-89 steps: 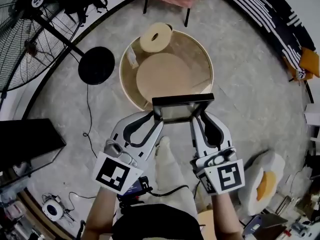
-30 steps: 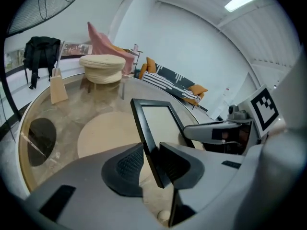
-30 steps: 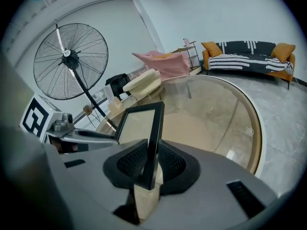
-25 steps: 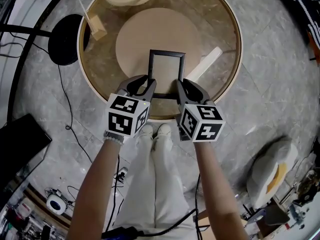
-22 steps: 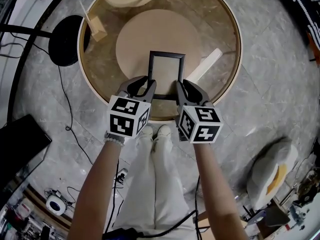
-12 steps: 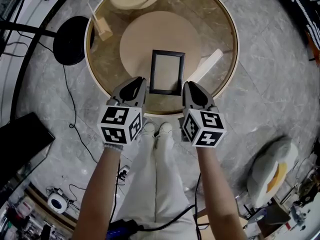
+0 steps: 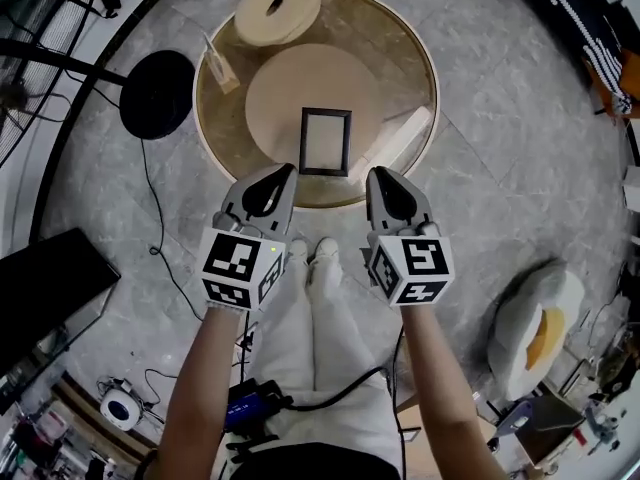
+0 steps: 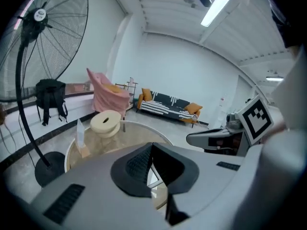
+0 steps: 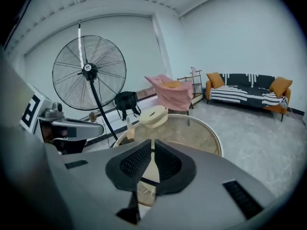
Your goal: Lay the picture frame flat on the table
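The black picture frame [image 7: 326, 141] lies flat on a round wooden disc [image 7: 290, 83] on the round glass table [image 7: 425, 63], with nothing touching it. Both grippers hang side by side over the table's near edge, short of the frame. In the left gripper [image 7: 283, 172] the jaws meet with nothing between them [image 8: 152, 145]. The jaws of the right gripper [image 7: 374, 175] are closing: only a thin slit is left between the pads and nothing is in it [image 9: 152, 143].
A pale wooden spool [image 7: 277, 6] sits at the table's far edge, a small card stand [image 7: 221, 67] at its left and a white strip [image 7: 400, 136] right of the frame. A fan's black base [image 7: 157, 94] stands on the floor at left. The person's feet [image 7: 310, 252] are below the grippers.
Both grippers have let go of the frame's lower corners and drawn back toward the person. The frame now rests flat by itself. The jaws have come together and the view has widened.
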Motion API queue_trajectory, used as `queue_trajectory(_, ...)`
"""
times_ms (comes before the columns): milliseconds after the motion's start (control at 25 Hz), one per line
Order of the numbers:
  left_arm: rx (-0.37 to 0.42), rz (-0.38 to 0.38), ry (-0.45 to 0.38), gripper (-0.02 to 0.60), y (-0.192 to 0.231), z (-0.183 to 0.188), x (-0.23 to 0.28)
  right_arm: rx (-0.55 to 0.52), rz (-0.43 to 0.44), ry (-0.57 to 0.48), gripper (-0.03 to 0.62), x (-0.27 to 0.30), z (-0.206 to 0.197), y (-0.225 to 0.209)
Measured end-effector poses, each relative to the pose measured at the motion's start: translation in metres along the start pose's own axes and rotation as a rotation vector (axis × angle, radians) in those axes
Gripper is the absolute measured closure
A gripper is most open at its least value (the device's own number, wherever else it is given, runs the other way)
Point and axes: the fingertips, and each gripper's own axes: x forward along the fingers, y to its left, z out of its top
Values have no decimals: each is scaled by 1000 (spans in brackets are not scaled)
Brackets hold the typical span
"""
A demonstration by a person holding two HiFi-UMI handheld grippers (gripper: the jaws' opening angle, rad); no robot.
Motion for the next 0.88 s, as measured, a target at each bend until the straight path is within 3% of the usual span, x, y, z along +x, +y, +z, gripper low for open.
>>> queue_trajectory(360,104,-51,-119,563,-31,110,-63,-76,16,-122,548,-70,102,34)
queue_trajectory(560,179,-68,-166,565,-45,152,-96,-128,14,-207,548,-106,147,58)
queue_trajectory(880,217,-59,-260,565,-67,209,-146,-193,36,-324,548,-160,200,81)
